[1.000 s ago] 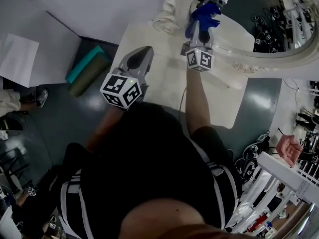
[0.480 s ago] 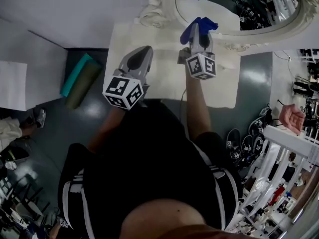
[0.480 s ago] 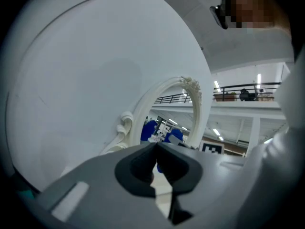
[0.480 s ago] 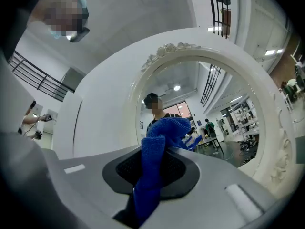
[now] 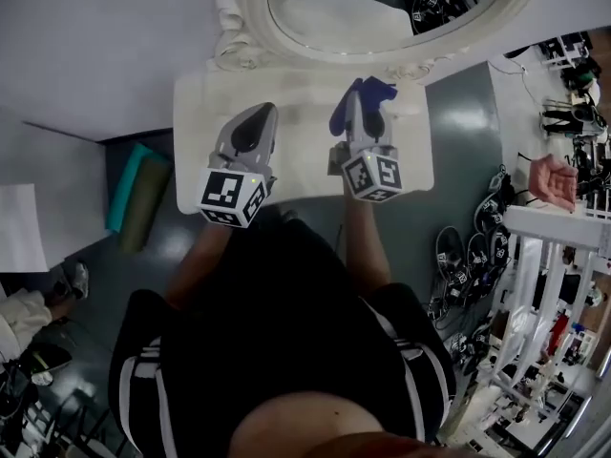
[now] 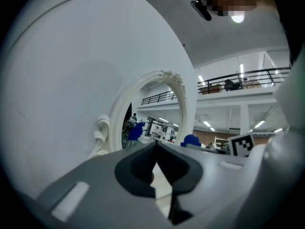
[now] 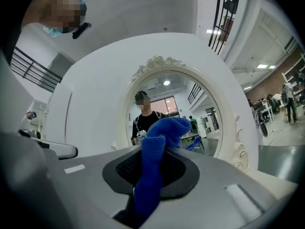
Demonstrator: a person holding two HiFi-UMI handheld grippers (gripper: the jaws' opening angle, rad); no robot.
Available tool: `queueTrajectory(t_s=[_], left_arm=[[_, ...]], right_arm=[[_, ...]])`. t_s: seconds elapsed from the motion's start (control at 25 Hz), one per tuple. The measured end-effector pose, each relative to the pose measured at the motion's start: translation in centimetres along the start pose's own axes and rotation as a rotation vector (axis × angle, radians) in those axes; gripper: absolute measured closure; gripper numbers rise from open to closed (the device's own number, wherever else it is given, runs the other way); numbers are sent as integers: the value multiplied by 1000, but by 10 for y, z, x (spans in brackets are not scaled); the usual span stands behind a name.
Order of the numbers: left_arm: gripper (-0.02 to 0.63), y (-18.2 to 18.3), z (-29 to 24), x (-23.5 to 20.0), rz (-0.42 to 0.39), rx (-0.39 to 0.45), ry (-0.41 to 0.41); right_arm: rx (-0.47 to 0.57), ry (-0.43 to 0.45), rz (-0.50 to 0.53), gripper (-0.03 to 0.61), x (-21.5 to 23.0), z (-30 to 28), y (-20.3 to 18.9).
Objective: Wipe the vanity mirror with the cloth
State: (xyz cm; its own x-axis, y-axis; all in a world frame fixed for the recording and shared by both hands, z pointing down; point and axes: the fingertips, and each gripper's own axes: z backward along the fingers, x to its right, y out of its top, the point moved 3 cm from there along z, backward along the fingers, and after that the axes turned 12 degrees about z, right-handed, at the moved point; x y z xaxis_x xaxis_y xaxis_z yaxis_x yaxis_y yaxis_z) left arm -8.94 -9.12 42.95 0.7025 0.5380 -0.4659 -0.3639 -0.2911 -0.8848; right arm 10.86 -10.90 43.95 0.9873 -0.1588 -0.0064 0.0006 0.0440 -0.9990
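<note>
at the bottom of the head view the person in a black top is standing over a white table (image 5: 301,136), holding both tools out over it. the left gripper (image 5: 259,114) is hovering at centre left with its jaws pressed together on nothing. the right gripper (image 5: 355,103) is sitting just right of centre, its jaws clamping the blue cloth (image 5: 370,92), which is bunching up past the tips; in the right gripper view the cloth (image 7: 159,137) is rising between the jaws and partly covering the glass beyond. a second ago this gripper was up against the vanity mirror (image 5: 334,12) with the cloth at the glass; now it is drawn back over the tabletop, clear of the ornate white frame along the top of the frame. judging from that, the wiping pass is either pausing or finishing, and the cloth is not touching the mirror at this moment. no brand or readable writing is showing; only the black-and-white square markers on the two cubes (image 5: 232,197).
</note>
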Motion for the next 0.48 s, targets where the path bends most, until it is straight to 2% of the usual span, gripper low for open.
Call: queueTrajectory(t_s=[0.24, 0.48], left_arm=[[603, 5, -14, 35, 0, 15, -11], [603, -13, -24, 60, -28, 2, -16]], right_arm=[[-11, -10, -15, 507, 18, 32, 20], [-40, 9, -49, 506, 24, 57, 11]])
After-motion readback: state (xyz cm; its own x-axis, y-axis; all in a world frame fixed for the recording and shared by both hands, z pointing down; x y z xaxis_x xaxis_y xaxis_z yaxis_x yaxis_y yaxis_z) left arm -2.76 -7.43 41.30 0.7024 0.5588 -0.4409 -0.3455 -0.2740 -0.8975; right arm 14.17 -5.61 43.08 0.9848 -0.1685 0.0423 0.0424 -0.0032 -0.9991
